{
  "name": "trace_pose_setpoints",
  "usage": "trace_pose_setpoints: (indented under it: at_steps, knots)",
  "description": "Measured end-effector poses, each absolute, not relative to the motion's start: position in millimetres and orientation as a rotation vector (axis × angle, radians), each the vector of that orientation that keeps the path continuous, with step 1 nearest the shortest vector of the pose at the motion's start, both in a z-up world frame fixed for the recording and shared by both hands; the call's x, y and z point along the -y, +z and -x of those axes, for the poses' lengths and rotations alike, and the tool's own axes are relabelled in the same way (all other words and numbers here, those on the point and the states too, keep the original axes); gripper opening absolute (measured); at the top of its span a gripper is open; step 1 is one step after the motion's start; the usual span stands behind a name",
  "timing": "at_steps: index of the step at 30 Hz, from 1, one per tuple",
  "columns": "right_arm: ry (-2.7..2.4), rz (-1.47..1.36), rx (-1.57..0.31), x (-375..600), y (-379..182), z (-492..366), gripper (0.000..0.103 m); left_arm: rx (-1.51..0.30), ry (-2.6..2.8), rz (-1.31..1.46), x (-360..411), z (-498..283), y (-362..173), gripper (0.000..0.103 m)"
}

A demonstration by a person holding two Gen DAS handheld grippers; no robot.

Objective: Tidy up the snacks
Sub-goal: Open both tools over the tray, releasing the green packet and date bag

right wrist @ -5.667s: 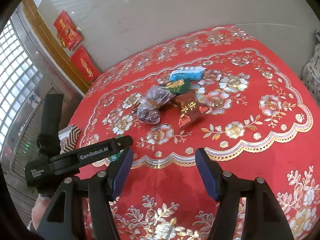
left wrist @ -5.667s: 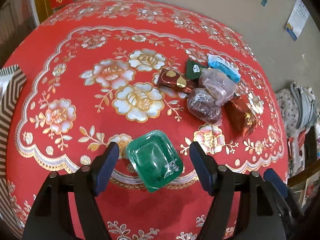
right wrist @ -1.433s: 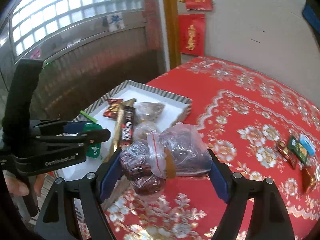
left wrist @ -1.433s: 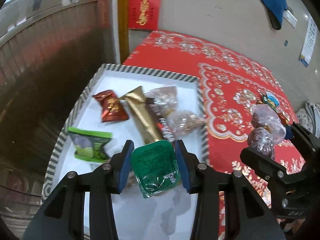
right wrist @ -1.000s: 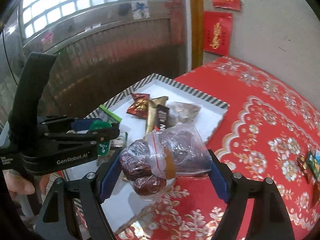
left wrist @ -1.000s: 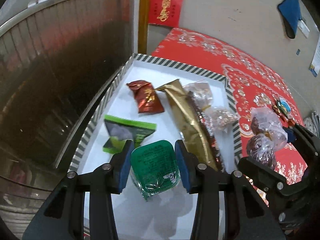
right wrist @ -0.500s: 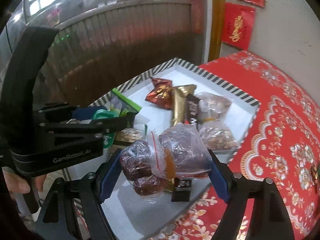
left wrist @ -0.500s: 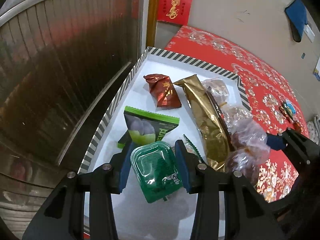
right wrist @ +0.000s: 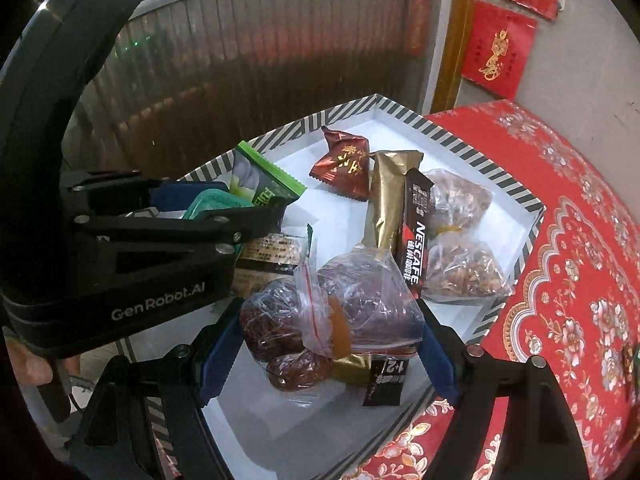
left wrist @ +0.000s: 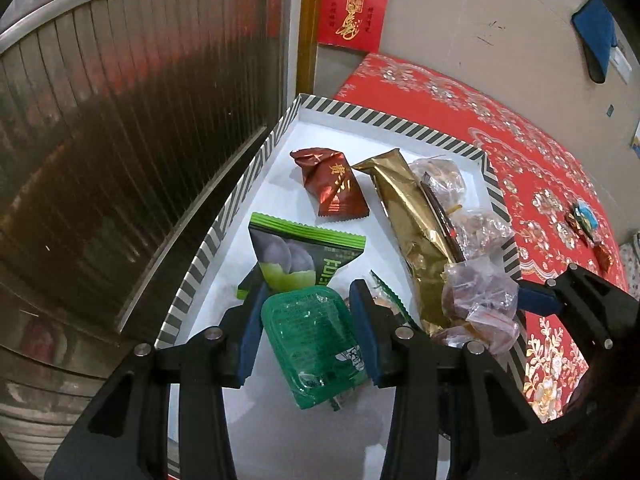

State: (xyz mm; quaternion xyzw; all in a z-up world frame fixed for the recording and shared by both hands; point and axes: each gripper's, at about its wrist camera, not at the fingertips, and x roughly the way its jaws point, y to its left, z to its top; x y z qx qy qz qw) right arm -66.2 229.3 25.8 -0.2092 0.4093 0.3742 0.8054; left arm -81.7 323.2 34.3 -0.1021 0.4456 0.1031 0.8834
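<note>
Seen from the left wrist, the left gripper (left wrist: 306, 326) hangs over the near end of the striped-rim tray (left wrist: 392, 124), its fingers (left wrist: 250, 330) narrowed on a green jelly cup (left wrist: 314, 338); a green-and-purple packet (left wrist: 302, 258), a red candy wrapper (left wrist: 334, 184) and a gold sachet (left wrist: 408, 220) already lie inside, and a few loose snacks (left wrist: 584, 218) wait near the far edge of the red-clothed worktop (left wrist: 532, 160). Seen from the right wrist, the right gripper (right wrist: 320, 344) holds a clear bag of dark dried fruit (right wrist: 332, 312) between wide-set fingers (right wrist: 438, 360), above the tray's near corner beside a Nescafe stick (right wrist: 416, 236). Released here, the bulging bag could roll off the piled sachets and over the low rim, and the two grippers, working close together, could knock each other.
</note>
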Motion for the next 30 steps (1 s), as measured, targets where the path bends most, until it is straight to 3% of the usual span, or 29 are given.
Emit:
trace_pose_setpoints:
  at_steps: [9, 11, 15, 18, 30]
  knots:
    - [0.795, 0.467, -0.856, -230, 26, 68, 0.082, -0.937, 0.221, 0.231, -323, 81, 32, 0.042]
    - [0.792, 0.471, -0.847, -230, 26, 69, 0.082, -0.946, 0.223, 0.242, -324, 80, 31, 0.053]
    - [0.785, 0.49, -0.814, -229, 30, 74, 0.083, -0.926, 0.235, 0.251, -326, 81, 35, 0.055]
    - [0.792, 0.485, -0.792, -228, 36, 76, 0.083, -0.914, 0.239, 0.265, -327, 81, 38, 0.064]
    - [0.786, 0.32, -0.776, -178, 55, 75, 0.084, -0.906, 0.211, 0.209, -290, 72, 48, 0.064]
